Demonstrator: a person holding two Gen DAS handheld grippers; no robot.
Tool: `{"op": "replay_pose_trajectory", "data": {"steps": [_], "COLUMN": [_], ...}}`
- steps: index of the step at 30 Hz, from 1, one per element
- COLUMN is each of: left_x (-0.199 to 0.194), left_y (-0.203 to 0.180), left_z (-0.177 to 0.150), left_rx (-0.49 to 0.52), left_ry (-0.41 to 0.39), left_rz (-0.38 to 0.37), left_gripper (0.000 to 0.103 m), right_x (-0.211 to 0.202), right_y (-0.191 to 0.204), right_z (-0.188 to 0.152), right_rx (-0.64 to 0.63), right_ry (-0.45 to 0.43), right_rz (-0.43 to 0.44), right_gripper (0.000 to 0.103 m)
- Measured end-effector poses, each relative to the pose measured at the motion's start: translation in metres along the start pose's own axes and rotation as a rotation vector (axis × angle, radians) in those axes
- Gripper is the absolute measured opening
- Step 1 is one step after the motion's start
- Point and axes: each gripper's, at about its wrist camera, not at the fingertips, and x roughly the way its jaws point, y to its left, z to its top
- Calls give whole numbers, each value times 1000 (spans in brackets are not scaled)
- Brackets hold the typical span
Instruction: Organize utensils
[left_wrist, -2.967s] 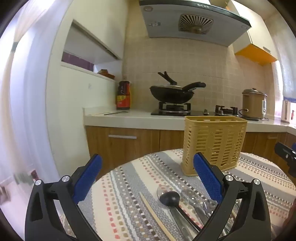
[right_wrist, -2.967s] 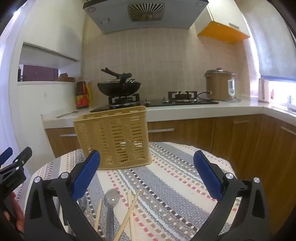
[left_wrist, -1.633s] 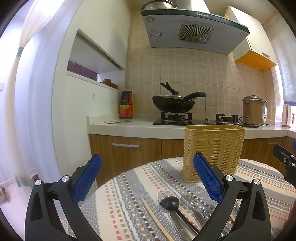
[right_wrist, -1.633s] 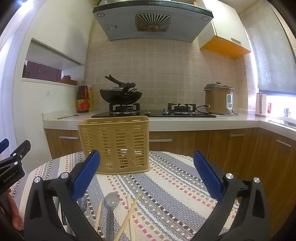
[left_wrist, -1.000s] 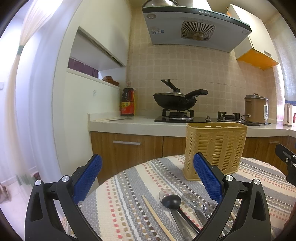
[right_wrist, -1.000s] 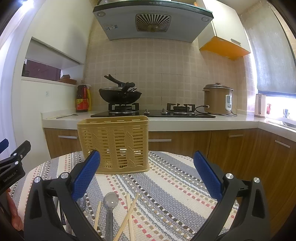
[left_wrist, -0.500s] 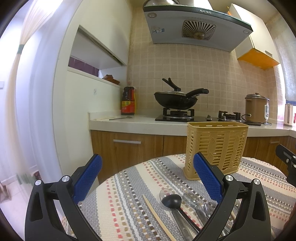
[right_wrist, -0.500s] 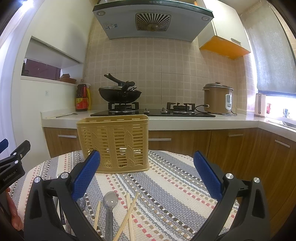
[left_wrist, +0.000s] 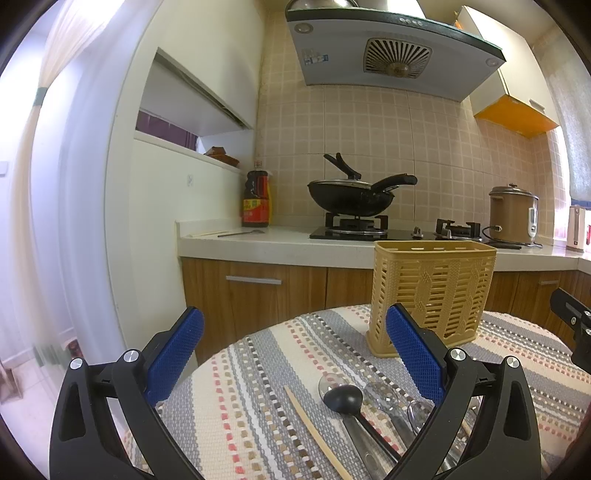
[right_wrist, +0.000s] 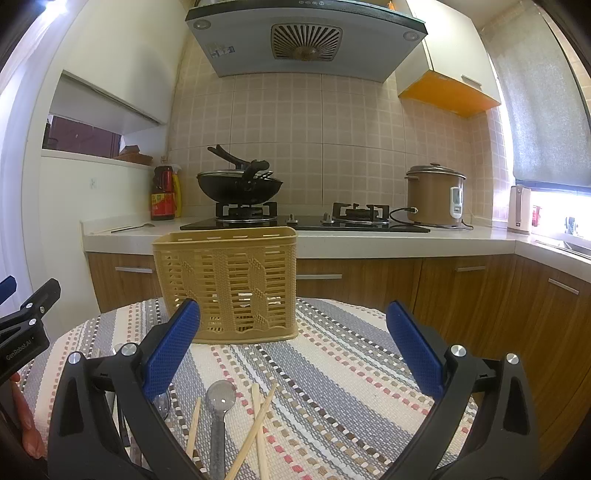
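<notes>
Left wrist view: the left gripper (left_wrist: 293, 349) is held with jaws spread wide and nothing between them, above a round table (left_wrist: 258, 369) covered in a striped woven cloth. A yellow slotted utensil basket (left_wrist: 432, 295) stands upright at 1 o'clock. Utensils are seen lying loose on the cloth at 5 o'clock: a black ladle (left_wrist: 343, 398), two metal spoons (left_wrist: 380, 393) beside it and a single chopstick (left_wrist: 314, 424) just left of them. Seen from the right wrist, the right gripper (right_wrist: 293, 349) is likewise spread and empty; a metal spoon (right_wrist: 220, 398) and crossed chopsticks (right_wrist: 258, 417) are found at 6 o'clock, the basket (right_wrist: 229, 284) at 11 o'clock. A wok (right_wrist: 238, 186) is set on the stove behind.
</notes>
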Motion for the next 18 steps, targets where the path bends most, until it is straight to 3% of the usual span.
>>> {"op": "replay_pose_trajectory", "data": {"steps": [18], "left_x": [1], "left_y": [-2], "left_z": [0], "left_rx": [2], "left_ry": [6], "left_rz": [4], "left_gripper": [96], "right_x": [2], "right_y": [-1], "right_z": [2], "right_rx": [5], "right_ry": [6], "right_rz": [-3], "right_gripper": [97]}}
